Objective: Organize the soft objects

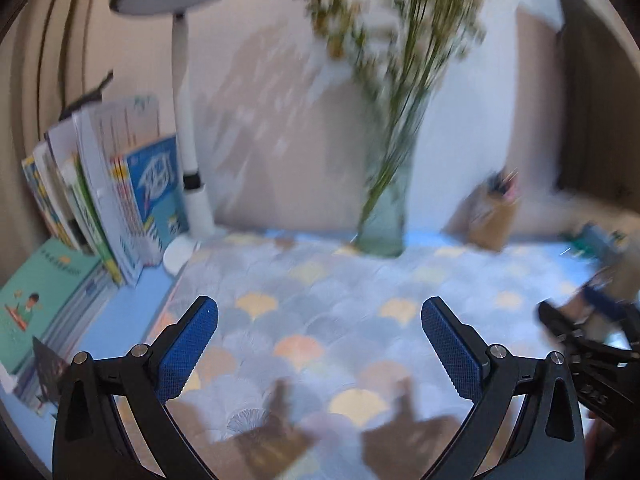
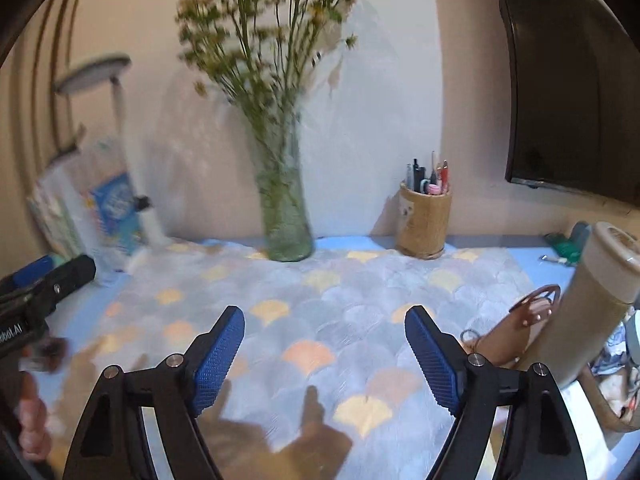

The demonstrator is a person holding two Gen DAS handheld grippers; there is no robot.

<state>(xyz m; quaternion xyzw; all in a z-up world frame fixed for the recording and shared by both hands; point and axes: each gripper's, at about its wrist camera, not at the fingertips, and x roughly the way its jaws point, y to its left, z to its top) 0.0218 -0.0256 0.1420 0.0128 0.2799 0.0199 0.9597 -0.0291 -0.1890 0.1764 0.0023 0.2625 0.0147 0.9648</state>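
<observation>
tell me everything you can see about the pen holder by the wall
The pen holder is a short, upright, tan cylinder that looks wrapped in woven or bark-like material, with a pale patch on its left side. It holds several pens standing upright, in black, red and pink. It stands on the blue table at the wall, touching the patterned cloth's back edge, to the right of the glass vase and apart from it.

- Blue table [image 2: 532, 268] bears a fan-patterned cloth [image 2: 320, 320].
- On it: glass vase [image 2: 286, 224], pen holder [image 2: 424, 224], lamp base [image 1: 178, 254], books [image 1: 116, 204], possibly leaning.
</observation>
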